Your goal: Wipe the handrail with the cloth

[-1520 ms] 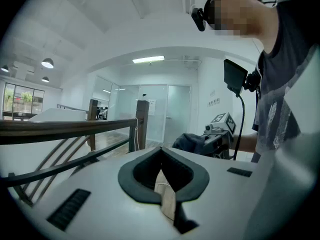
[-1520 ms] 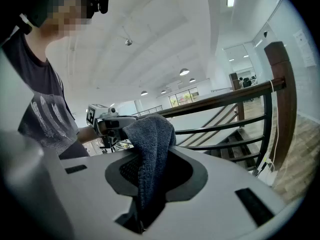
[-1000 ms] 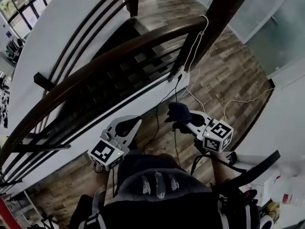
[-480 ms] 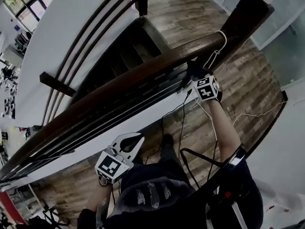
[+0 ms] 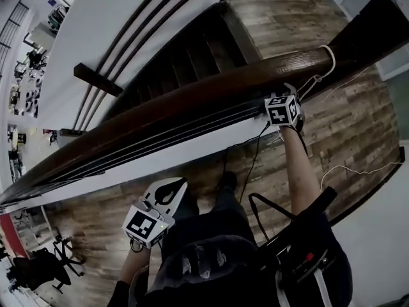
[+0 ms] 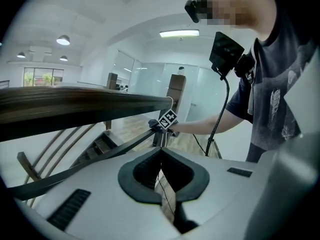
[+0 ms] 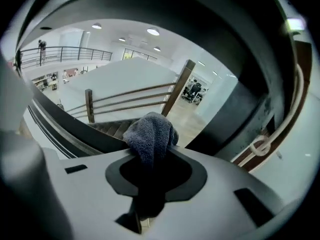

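The dark wooden handrail (image 5: 192,91) curves from the lower left to the upper right of the head view, above thin dark rails and a stairwell with wooden steps (image 5: 192,53). The right gripper (image 5: 279,101) is held out on a straight arm (image 5: 297,165) and reaches the near edge of the handrail close to its right end, with its marker cube facing up. A white cord (image 5: 329,59) is looped round the rail just beyond it, next to a dark post (image 5: 377,31). In the right gripper view the jaws are pinching a grey-blue cloth (image 7: 150,131). The cloth bunches up out of the front of the jaws and hangs down dark between them. From above the cloth is mostly hidden under the gripper, so it cannot be told whether it actually presses on the wood. The left gripper (image 5: 174,185) is low and close to the person's body, over the wooden floor (image 5: 345,126) and well apart from the handrail. Its own view shows the jaw tips pressed together with nothing between them, and the floor shows through the slit further back. That view also shows the handrail running overhead and the right gripper small in the distance under the rail's far end.
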A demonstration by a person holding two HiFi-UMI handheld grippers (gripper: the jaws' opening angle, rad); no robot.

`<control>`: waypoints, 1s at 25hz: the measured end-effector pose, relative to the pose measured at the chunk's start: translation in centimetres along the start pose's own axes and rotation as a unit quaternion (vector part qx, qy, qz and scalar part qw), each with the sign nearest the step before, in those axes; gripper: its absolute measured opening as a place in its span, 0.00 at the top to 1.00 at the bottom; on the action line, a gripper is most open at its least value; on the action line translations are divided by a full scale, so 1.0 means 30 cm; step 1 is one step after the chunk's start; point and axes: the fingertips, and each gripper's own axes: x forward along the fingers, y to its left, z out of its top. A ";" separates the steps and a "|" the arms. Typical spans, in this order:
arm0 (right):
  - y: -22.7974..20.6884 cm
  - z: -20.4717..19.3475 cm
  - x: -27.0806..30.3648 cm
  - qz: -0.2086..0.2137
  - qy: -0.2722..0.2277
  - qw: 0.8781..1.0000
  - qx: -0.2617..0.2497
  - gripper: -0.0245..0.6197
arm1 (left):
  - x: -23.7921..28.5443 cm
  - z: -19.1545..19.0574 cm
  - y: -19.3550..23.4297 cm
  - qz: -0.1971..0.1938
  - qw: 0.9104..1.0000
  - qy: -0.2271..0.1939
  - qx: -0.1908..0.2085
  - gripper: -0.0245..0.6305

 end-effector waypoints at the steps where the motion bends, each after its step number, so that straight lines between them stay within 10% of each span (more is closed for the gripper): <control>1: 0.016 -0.003 -0.006 0.005 -0.002 1.000 0.007 0.86 | -0.008 0.002 0.009 0.007 1.000 -0.004 0.000 0.95; 20: 0.947 0.353 -0.275 0.044 0.063 0.996 -0.045 0.86 | -0.945 -0.361 0.505 0.050 0.998 -0.041 -0.026 0.95; 25: 1.421 0.475 -0.325 0.135 0.046 0.989 -0.032 0.86 | -1.072 -0.448 0.635 0.073 0.996 -0.030 -0.046 0.95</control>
